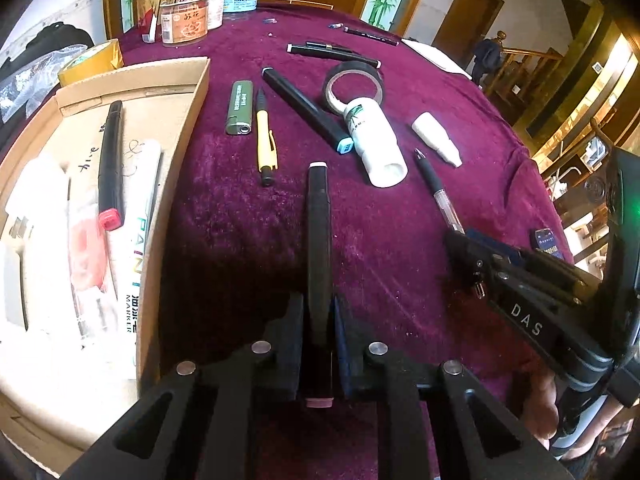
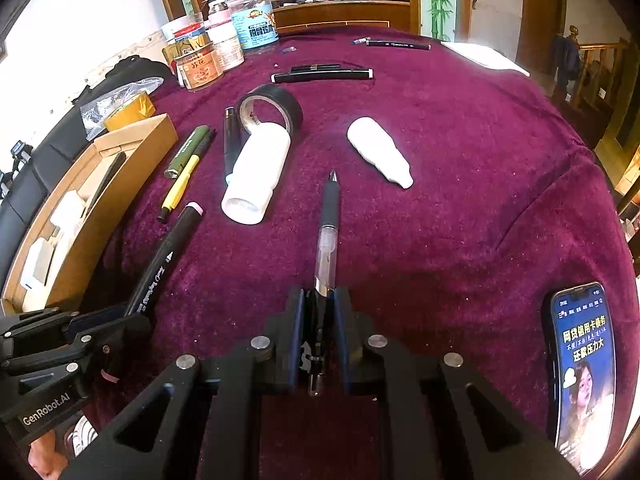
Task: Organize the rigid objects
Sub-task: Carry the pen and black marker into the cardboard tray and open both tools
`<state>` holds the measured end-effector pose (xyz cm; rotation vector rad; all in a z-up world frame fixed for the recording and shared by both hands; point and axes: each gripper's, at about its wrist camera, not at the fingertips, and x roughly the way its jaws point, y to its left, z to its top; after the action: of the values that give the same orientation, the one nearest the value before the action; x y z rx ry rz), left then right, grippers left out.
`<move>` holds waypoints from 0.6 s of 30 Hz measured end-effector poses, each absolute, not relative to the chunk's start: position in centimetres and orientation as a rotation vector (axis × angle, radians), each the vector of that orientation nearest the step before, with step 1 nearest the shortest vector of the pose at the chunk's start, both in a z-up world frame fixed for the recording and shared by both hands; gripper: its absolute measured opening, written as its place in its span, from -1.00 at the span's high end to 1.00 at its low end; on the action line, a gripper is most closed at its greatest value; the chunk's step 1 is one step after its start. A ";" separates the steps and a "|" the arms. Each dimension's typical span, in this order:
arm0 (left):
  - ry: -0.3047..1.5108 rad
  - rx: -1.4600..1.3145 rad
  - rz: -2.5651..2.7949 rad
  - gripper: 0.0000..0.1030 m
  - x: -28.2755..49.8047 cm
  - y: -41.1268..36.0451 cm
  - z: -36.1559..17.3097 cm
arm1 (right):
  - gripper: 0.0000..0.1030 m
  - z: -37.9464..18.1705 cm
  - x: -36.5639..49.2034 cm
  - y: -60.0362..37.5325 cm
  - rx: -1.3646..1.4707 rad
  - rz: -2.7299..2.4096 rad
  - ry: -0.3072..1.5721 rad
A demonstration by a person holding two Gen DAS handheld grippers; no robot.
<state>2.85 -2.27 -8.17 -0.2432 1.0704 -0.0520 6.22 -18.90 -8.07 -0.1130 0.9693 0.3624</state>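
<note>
So the sorting is partly done: the cardboard box (image 1: pixel 176 92) at the left already holds a red-tipped marker (image 1: pixel 110 164), a paint marker (image 1: pixel 134 240) and some white items. The left gripper (image 1: pixel 318 320) has its fingers clamped on a black marker (image 1: pixel 318 220), and the right gripper (image 2: pixel 320 312) has its fingers clamped on a clear pen (image 2: pixel 327 236); both, I judge, go to the box next. Left on the worktop (image 1: pixel 400 220): a green lighter (image 1: pixel 239 108), a yellow pencil (image 1: pixel 265 136), a tape roll (image 1: pixel 352 84), a white bottle (image 1: pixel 374 140), a white cap (image 1: pixel 436 138) and far pens. Jars stand at the back; a phone (image 2: pixel 582 368) lies beside the right gripper; nothing blocks the box
</note>
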 end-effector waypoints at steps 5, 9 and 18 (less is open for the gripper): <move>1.075 -0.226 -0.061 0.73 2.7 -2.3 -8.1 | 0.71 -8.1 6.0 -18.2 -0.158 0.345 0.955; 1.073 -0.217 -0.067 0.73 2.8 -2.5 -8.1 | 0.71 -8.1 5.8 -18.1 -0.167 0.339 0.949; 1.086 -0.204 -0.067 0.73 3.3 -2.7 -8.0 | 0.71 -8.1 5.5 -17.7 -0.191 0.323 0.938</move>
<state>3.28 -2.70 -8.01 -0.2040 1.0859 -0.0672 5.52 -17.73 -8.08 -0.1914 0.9375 0.3233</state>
